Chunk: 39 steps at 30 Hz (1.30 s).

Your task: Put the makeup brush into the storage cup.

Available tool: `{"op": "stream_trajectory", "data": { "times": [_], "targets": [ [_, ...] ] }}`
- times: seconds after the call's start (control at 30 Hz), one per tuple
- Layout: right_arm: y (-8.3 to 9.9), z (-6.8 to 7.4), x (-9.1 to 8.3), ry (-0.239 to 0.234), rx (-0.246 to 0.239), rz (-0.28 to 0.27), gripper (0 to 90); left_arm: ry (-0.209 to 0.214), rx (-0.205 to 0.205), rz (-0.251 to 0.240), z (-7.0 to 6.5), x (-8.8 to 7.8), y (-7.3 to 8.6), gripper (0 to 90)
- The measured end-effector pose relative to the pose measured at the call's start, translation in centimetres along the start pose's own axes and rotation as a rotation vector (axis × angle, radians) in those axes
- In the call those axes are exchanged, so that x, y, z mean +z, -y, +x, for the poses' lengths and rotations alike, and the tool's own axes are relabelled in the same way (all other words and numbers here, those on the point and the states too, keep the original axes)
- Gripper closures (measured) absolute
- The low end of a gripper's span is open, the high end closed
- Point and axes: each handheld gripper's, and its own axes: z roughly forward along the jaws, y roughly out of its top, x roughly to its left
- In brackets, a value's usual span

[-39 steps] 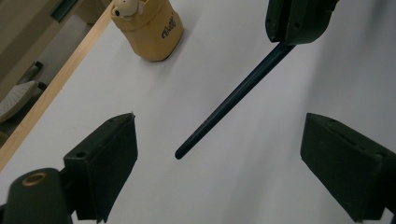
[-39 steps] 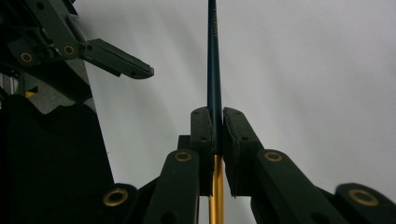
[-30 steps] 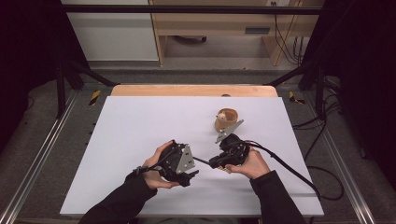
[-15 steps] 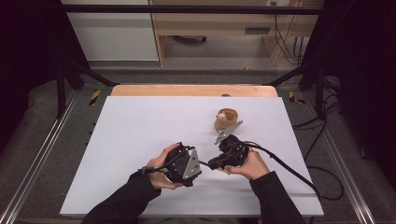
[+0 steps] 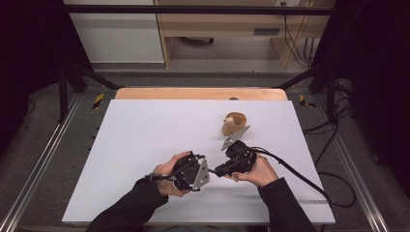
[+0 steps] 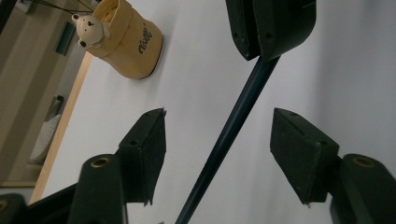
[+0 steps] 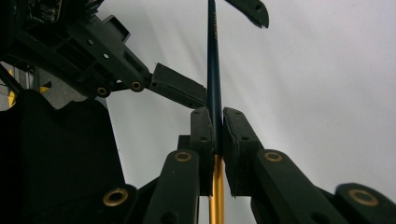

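A slim dark blue pen (image 7: 213, 56) with a gold end (image 7: 217, 186) is clamped in my right gripper (image 7: 215, 126), which is shut on it. The pen's free end passes between the spread jaws of my left gripper (image 6: 219, 135), which is open around the pen (image 6: 233, 126) without touching it. In the high view both grippers meet tip to tip at the front middle of the white table (image 5: 145, 135), the left gripper (image 5: 202, 172) facing the right gripper (image 5: 218, 170). A tan cup (image 5: 234, 123) holding a small toy bear (image 6: 88, 30) stands behind them.
The cup (image 6: 128, 42) is upright about a hand's width beyond the right gripper. A black cable (image 5: 300, 176) trails right from the right gripper across the table. A wooden strip (image 5: 200, 93) runs along the table's far edge.
The left gripper has slid to the right toward the right gripper, closing the gap, so its open jaws now stand around the pen. The right hand stayed put.
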Motion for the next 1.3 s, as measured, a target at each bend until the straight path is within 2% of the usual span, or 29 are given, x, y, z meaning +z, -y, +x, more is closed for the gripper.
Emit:
{"op": "stream_trajectory", "data": {
  "times": [0.13, 0.6, 0.9, 1.3],
  "targets": [
    [0.0, 0.0, 0.0, -0.004, -0.006, 0.004, 83.4, -0.020, 0.036, 0.000, -0.3, 0.1, -0.2, 42.9],
    [0.0, 0.0, 0.2, -0.013, -0.004, 0.004, 83.4, -0.031, 0.106, -0.001, -0.8, 0.4, -0.3, 65.4],
    [0.1, 0.0, 0.3, -0.018, -0.010, 0.007, 83.4, -0.018, 0.134, -0.004, -1.0, 0.4, -0.3, 75.4],
    [0.1, 0.1, 0.3, -0.028, -0.011, 0.009, 83.3, 0.013, 0.185, 0.002, -1.6, 0.5, -0.3, 82.2]
  ]
}}
